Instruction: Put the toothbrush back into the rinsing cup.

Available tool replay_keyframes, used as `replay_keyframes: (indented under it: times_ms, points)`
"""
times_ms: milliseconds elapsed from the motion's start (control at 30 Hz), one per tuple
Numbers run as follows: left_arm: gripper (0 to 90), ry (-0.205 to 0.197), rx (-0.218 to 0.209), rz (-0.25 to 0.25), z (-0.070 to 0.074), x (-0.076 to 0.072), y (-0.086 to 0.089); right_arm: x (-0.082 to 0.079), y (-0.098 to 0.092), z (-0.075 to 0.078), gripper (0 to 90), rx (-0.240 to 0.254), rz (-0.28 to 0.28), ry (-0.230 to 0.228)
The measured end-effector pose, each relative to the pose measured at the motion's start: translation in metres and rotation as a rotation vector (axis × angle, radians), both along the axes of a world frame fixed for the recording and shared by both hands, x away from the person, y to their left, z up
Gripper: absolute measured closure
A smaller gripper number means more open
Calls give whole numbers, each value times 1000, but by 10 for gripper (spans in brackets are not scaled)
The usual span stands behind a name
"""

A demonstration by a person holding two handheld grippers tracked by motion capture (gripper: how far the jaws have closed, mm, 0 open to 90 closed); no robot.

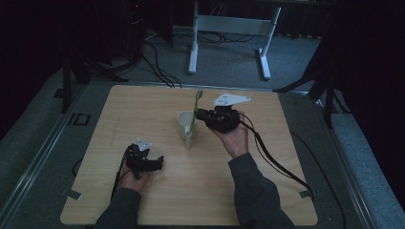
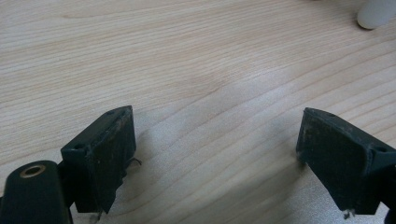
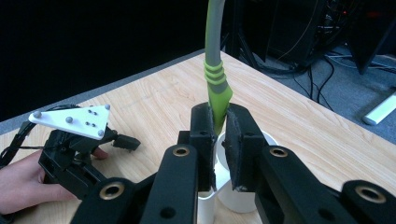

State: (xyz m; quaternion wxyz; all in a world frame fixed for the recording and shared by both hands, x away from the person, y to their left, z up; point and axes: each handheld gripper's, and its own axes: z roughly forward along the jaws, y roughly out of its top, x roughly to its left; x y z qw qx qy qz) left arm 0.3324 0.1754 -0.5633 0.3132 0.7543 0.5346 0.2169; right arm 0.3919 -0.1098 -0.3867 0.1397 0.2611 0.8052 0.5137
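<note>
**Right jaws pinch toothbrush over the cup**

The right gripper [image 3: 218,126] has its jaws pressed onto the green handle of a toothbrush [image 3: 215,74], which stands nearly upright between them. In the right gripper view the handle rises from the jaws, green with ribbed rings low down, then grey higher up, running out of the top of the picture. Just below the jaws sits a white cup [image 3: 243,198], its rim showing behind and under the pads.

From the high view the toothbrush [image 1: 195,110] leans slightly, its head up above the cup [image 1: 184,125] and its lower end down at the cup's near side, where a pale stub [image 1: 189,140] shows against the wood; whether that stub is part of the brush I cannot tell. The right gripper [image 1: 203,114] comes in from the cup's right, held level by a hand [image 1: 235,138], with a grey plate on top.

The left gripper [image 1: 157,162] rests low near the front left of the worktop [image 1: 143,105], well apart from the cup, held in the left hand [image 1: 130,179]. In the left gripper view its jaws stand spread wide with bare wood between them, pinching nothing, and a white rounded thing [image 2: 376,14] shows at the top right corner
</note>
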Motion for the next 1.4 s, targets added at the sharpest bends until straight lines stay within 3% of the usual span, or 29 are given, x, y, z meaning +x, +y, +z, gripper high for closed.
replay_keyframes:
  times_ms: [1400]
  points:
    - [128,-2,-1,1,0,0,-1,8,9,-13,816,-21,8,22]
